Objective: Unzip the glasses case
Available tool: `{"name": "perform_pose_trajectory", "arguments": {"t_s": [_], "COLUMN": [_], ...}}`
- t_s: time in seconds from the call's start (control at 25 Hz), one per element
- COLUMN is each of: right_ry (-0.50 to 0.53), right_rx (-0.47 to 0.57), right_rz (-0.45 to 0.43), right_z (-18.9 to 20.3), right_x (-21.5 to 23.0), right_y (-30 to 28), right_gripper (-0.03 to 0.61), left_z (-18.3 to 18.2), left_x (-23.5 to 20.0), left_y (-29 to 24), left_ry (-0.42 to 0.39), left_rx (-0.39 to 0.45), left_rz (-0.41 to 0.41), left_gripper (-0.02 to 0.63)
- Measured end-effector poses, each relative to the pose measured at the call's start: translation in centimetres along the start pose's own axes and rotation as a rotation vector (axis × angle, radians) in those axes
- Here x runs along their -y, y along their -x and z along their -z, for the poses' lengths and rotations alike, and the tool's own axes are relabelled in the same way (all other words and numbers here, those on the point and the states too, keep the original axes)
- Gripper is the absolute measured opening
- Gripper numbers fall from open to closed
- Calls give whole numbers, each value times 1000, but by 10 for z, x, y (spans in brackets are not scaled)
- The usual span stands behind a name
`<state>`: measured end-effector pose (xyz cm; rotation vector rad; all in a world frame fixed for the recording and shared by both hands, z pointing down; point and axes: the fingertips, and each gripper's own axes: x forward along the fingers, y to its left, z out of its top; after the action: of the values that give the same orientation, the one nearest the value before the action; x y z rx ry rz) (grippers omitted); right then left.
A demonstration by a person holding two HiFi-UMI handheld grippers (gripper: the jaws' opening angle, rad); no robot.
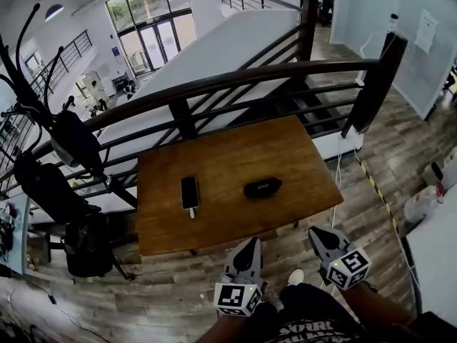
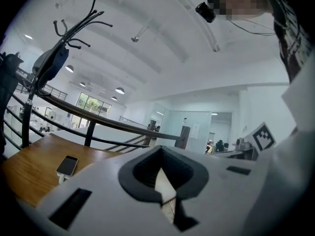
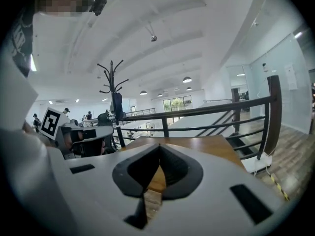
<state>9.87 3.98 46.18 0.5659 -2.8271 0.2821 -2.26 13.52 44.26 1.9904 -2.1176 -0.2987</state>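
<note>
**Two closed tools wait short of the table, glasses case untouched**

Seen from the head view, a square brown wooden table point(image 1: 285, 148) stands against a dark curved metal railing point(image 1: 214, 84) at the edge of an upper floor. A small black oval zip-up glasses case point(image 1: 263, 188) lies flat near the middle of the table, a little right of centre. A black smartphone point(image 1: 189, 191) with a white cable at its near end lies to the left of the case, apart from it. A black coat stand hung with dark bags point(image 1: 53, 156) is off the table's left side.

The person stands back from the near edge of the table. The left tool point(image 1: 250, 245), grey with a square-marker cube, and the right tool point(image 1: 318, 234) are both held low by the person's body, over the wood floor and well apart from the case.

In each gripper view the dark jaw tips meet at a point with nothing between them, so the left tool point(image 2: 160, 149) and the right tool point(image 3: 158, 146) are both closed and empty. The left gripper view shows the smartphone point(image 2: 67, 165); neither gripper view shows the case.

The unzipping appears not to have begun; the step in hand is the approach. To do it well, both tools likely need to open before reaching the case. One should pin the case body flat so it cannot slide on the smooth wood. The other should pinch the zip pull, which is too small to make out here, and draw it along the seam rather than upward.
</note>
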Motion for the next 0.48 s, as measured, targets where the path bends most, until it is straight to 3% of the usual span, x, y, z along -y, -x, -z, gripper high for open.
{"name": "perform_pose_trajectory", "arguments": {"t_s": [0.48], "right_ry": [39], "right_rx": [40], "right_rz": [-46], "right_z": [-8], "right_x": [10], "right_y": [42], "right_gripper": [-2], "left_z": [-1], "left_x": [43], "left_y": [21], "left_ry": [-55], "left_rx": [-6], "left_rz": [-113], "left_gripper": [5]}}
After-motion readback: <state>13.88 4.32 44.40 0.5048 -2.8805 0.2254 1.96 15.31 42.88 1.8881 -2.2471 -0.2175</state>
